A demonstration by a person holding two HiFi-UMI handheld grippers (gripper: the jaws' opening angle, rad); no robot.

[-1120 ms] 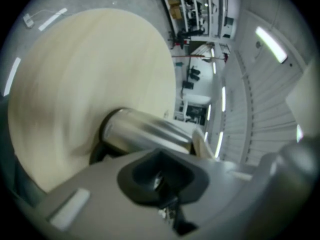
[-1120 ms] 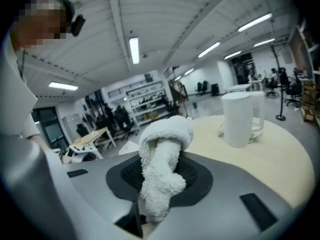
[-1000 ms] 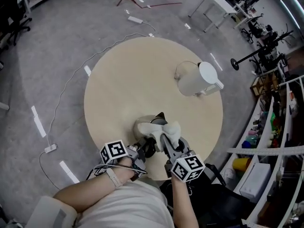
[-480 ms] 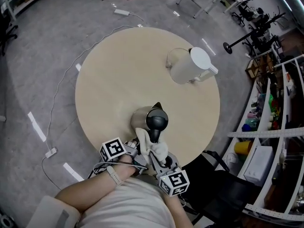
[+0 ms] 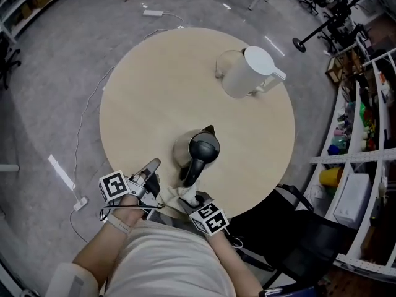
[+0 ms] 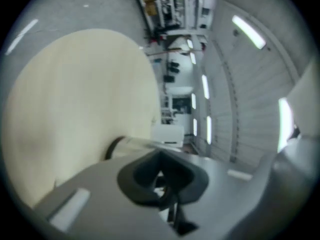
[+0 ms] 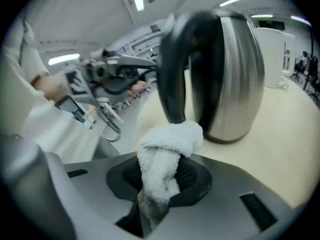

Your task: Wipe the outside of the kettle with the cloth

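kettle (image 5: 197,152) upright by tabletop (image 5: 154,85) near edge, spout to far edge | right gripper (image 7: 159,186) pinching cloth (image 7: 169,143) at handle | left gripper (image 6: 161,184) pressed together

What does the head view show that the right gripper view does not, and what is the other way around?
Only the head view: the whole round table, the white jug on its far side, the grey floor. Only the right gripper view: the right hand-held gripper with its jaws closed on the white cloth, close up, near the foot of the kettle's black handle. Both: the steel kettle, the cloth, the left hand-held gripper.
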